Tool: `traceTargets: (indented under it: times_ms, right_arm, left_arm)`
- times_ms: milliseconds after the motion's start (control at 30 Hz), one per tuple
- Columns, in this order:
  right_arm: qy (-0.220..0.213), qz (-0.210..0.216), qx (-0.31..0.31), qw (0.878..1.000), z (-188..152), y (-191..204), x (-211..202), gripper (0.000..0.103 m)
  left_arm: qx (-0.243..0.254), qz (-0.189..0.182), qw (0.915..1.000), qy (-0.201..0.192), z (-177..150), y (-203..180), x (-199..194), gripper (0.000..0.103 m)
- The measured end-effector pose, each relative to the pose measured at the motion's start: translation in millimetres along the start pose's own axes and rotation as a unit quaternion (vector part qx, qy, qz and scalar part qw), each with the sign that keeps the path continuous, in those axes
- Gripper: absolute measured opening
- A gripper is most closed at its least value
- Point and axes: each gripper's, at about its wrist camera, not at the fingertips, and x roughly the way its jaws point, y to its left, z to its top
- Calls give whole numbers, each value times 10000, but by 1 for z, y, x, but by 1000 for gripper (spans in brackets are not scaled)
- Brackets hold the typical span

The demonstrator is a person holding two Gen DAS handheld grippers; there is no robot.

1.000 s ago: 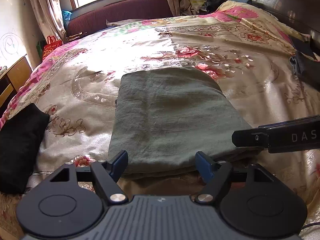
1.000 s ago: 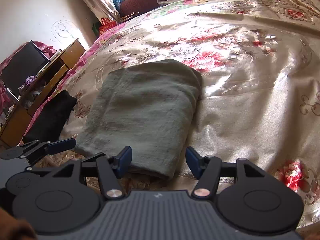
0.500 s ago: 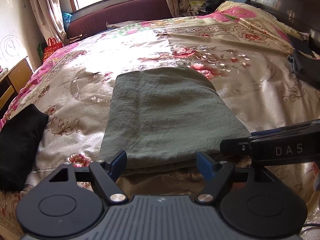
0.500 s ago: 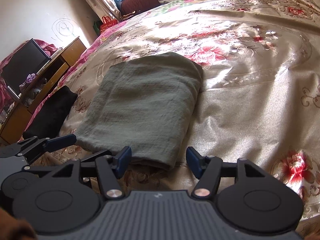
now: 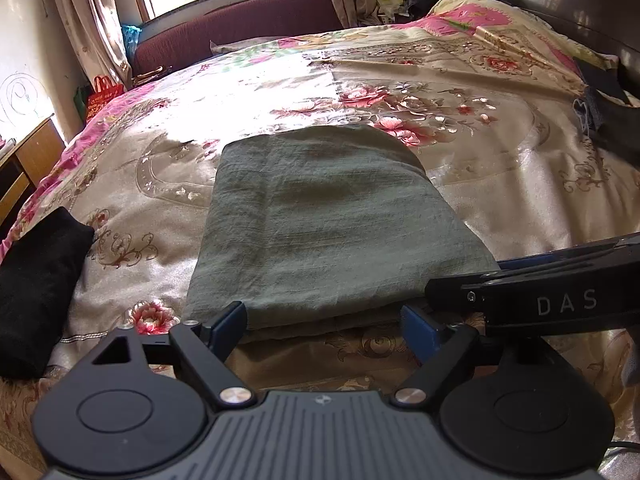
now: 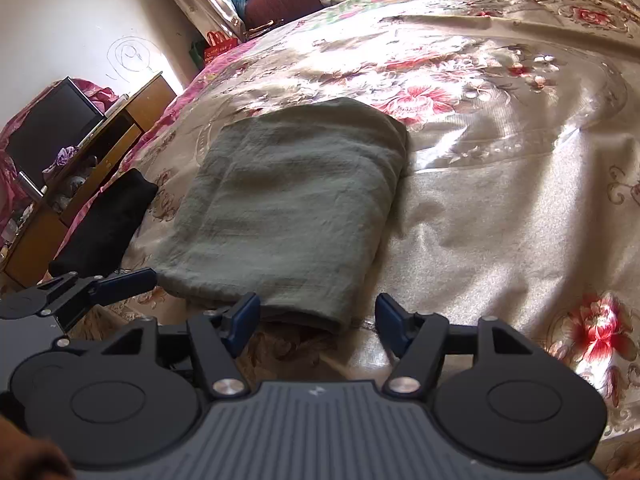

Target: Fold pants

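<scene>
Floral satin bedspread (image 5: 500, 184) under folded green pants (image 5: 320, 224)

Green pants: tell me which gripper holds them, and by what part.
Neither. The green pants lie folded on the bedspread; left gripper and right gripper are opening, empty.

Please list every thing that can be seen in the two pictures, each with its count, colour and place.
folded grey-green cloth pants: one, grey-green, flat on the bedspread, just ahead of both grippers.
floral satin bedspread: one, beige with pink and red flowers, covering the bed.
folded black cloth: one, black, near the bed's left edge.
dark red padded bench: one, maroon, under the window.
wooden cabinet: one, brown, beside the bed, left.
red bag: one, red, on the floor by the curtain.
left gripper: one, black with blue fingers, jaws opening, nothing between them.
right gripper: one, black with blue fingers, jaws opening, clear of the pants.
</scene>
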Motion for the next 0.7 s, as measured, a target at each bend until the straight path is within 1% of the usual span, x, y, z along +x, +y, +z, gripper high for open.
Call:
traceTargets:
  times_ms: [133, 200, 333, 433, 533, 700]
  right_arm:
    - [-11, 10, 12, 10000, -1, -1, -1, 65]
    - [-25, 10, 45, 10000, -1, -2, -2, 65]
    - [-29, -51, 53, 10000, -2, -2, -4, 65]
    - [-35, -141, 29, 9999, -4, -2, -6, 65]
    - [-35, -195, 10, 9998, -5, -2, -6, 65]
    - [-32, -287, -74, 9996, -6, -1, -7, 65]
  left_arm:
    - [-356, -240, 9990, 126, -3, 8, 4, 99]
    - [-524, -256, 9982, 148, -5, 13, 6, 102]
    - [-734, -150, 9971, 115, -9, 21, 5, 103]
    - [-740, -24, 9972, 98, -11, 22, 5, 103]
    - [-770, -3, 9969, 132, -12, 24, 6, 103]
    - [-785, 152, 9968, 71, -12, 26, 5, 103]
